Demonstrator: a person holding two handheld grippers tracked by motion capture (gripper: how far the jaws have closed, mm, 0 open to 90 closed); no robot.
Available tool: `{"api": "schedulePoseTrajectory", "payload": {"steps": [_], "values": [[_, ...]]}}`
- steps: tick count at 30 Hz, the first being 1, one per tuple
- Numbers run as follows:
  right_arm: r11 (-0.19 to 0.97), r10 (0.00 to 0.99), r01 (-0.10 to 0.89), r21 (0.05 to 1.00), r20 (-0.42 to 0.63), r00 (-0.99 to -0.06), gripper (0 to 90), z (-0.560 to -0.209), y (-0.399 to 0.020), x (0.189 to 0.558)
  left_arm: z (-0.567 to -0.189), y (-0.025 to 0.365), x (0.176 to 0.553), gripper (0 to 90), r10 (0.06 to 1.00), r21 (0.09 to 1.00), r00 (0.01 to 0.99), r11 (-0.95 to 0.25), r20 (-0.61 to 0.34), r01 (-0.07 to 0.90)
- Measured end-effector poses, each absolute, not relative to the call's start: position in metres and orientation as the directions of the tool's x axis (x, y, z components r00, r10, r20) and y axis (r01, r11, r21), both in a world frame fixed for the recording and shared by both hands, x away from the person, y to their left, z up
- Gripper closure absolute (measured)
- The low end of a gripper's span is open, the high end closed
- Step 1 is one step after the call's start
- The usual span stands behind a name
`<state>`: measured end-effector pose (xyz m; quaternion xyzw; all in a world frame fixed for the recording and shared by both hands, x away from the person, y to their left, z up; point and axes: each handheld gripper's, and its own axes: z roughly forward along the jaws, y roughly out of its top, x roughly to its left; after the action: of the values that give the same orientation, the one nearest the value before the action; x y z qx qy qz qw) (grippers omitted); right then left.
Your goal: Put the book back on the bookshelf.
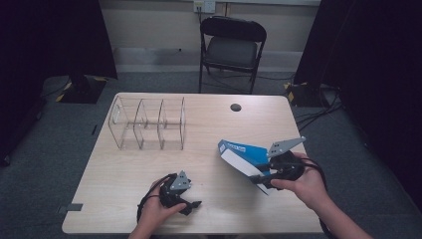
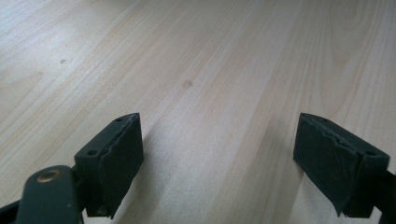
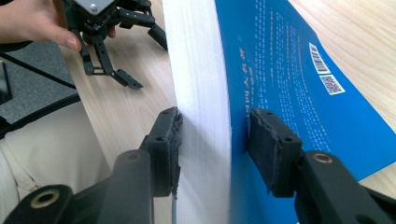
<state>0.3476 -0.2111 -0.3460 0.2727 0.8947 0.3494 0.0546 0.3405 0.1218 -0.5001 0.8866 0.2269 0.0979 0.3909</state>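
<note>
A thick book with a blue cover (image 1: 239, 149) and white page edges (image 3: 198, 70) is held tilted above the right half of the wooden table (image 1: 124, 169). My right gripper (image 1: 262, 175) is shut on its lower edge. In the right gripper view the two pads (image 3: 168, 135) press on the page block and on the blue back cover (image 3: 280, 84), which carries a barcode. My left gripper (image 1: 191, 205) rests low near the table's front edge with its jaws wide open. Bare wood lies between its fingertips (image 2: 116, 154). The left gripper (image 3: 144, 58) sits open to the side of the book.
A clear acrylic organizer (image 1: 148, 123) with three compartments stands at the back left of the table. A dark cable hole (image 1: 236, 107) sits near the far edge. A black folding chair (image 1: 231, 47) stands behind the table. Cables lie on the floor at the right.
</note>
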Motion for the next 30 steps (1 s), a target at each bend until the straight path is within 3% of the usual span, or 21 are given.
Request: {"api": "schedulePoseTrajectory", "payload": {"steps": [21, 30], "values": [[0.596, 0.543, 0.425, 0.682, 0.048, -0.838, 59.0, -0.313, -0.216, 0.361, -0.5, 0.122, 0.341, 15.4, 0.48, 0.737, 0.877, -0.591, -0.004, 0.327], [0.604, 0.516, 0.441, 0.664, 0.097, -0.851, 58.9, -0.309, -0.217, 0.361, -0.5, 0.122, 0.341, 15.4, 0.478, 0.739, 0.878, -0.588, -0.01, 0.328]]}}
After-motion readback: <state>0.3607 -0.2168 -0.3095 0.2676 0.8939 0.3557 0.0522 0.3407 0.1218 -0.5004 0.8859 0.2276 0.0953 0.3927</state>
